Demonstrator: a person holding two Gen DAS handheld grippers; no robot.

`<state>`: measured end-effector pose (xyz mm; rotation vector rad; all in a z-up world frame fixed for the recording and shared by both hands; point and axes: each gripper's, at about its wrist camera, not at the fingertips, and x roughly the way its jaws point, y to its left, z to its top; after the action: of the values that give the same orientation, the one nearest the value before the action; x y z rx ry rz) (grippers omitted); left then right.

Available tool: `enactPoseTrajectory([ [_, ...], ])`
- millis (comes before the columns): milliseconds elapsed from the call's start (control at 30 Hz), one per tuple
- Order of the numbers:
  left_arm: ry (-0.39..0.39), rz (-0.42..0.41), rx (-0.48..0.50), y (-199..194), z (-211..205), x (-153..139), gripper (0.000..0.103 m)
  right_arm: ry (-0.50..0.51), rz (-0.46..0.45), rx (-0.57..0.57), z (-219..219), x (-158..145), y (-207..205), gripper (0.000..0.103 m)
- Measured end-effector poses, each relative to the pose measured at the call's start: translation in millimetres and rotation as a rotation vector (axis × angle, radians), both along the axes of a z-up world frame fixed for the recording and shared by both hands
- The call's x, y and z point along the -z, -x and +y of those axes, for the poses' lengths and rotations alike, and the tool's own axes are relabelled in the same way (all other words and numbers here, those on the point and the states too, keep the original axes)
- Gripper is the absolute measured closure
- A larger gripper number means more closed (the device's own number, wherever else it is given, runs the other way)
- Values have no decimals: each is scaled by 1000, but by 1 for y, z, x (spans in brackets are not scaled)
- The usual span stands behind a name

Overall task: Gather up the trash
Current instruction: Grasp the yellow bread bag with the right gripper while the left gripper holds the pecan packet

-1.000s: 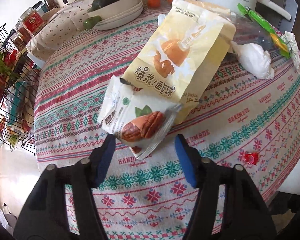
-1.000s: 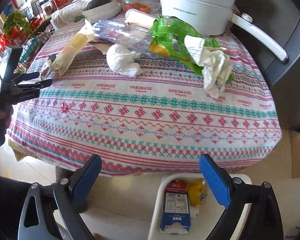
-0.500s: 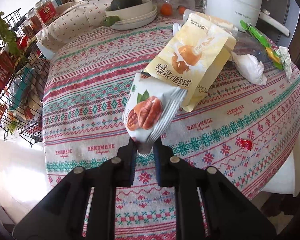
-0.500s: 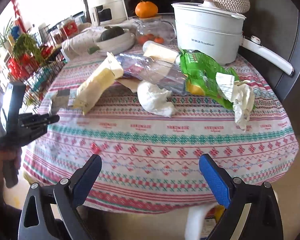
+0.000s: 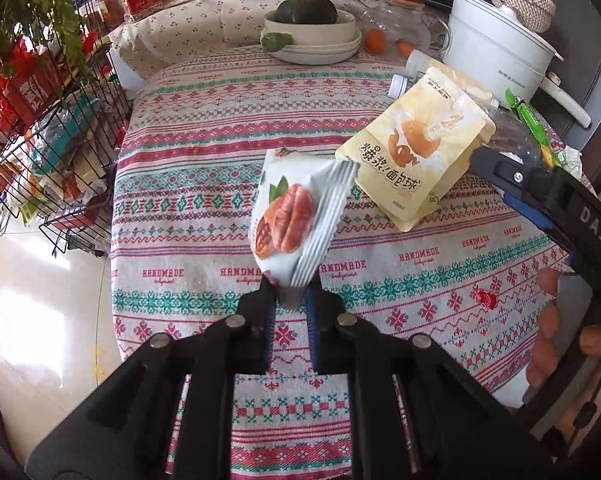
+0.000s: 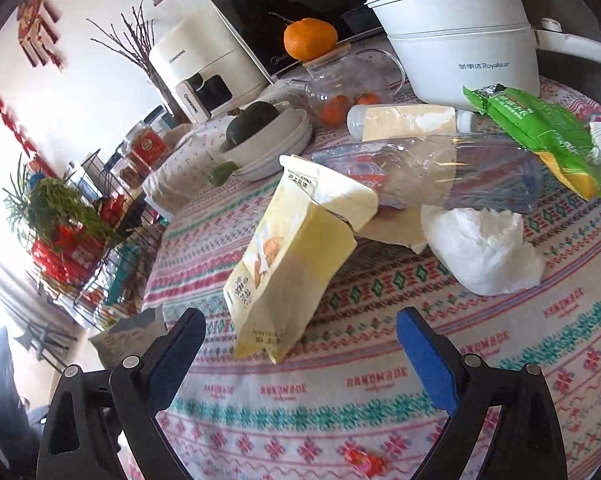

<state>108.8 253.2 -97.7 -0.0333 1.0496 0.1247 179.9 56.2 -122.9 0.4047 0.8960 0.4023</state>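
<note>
Left tool (image 5: 290,300) is clamped on the crimped bottom seam of the pecan snack wrapper (image 5: 290,220); its jaws have just been closing on that seam, and the grip at the flat edge lets the wrapper stand up clear of the desk (image 5: 204,168) for carrying off as trash. Right tool (image 6: 300,344), jaws wide apart and empty, hovers just in front of the yellow bread-ball bag (image 6: 296,256), lined up as if to straddle its near end next. That bag leans on the crushed clear plastic bottle (image 6: 440,172), so it sits tilted rather than flat. Just right of it lies a crumpled white tissue (image 6: 484,256), and beyond that a green snack bag (image 6: 540,132). A small red scrap (image 6: 360,460), possibly a sweet wrapper, lies near the desk's front edge. Farthest back stands a white electric pot (image 6: 460,48).
</note>
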Motion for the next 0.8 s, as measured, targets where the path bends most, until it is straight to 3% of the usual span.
enactPoseTrajectory([
  [167, -6, 5, 0, -2, 2, 1, 88, -3, 23, 50, 12, 17, -23, 7],
  [267, 0, 7, -5, -2, 4, 1, 88, 6, 47, 78, 13, 30, -34, 15],
  [367, -4, 1, -3, -2, 3, -1, 88, -16, 57, 70, 13, 37, -41, 28],
  [567, 0, -5, -2, 0, 2, -4, 88, -12, 27, -21, 25, 23, -36, 78],
  [800, 25, -43, 20, 9, -11, -20, 88, 47, 19, -15, 10, 2, -24, 90],
])
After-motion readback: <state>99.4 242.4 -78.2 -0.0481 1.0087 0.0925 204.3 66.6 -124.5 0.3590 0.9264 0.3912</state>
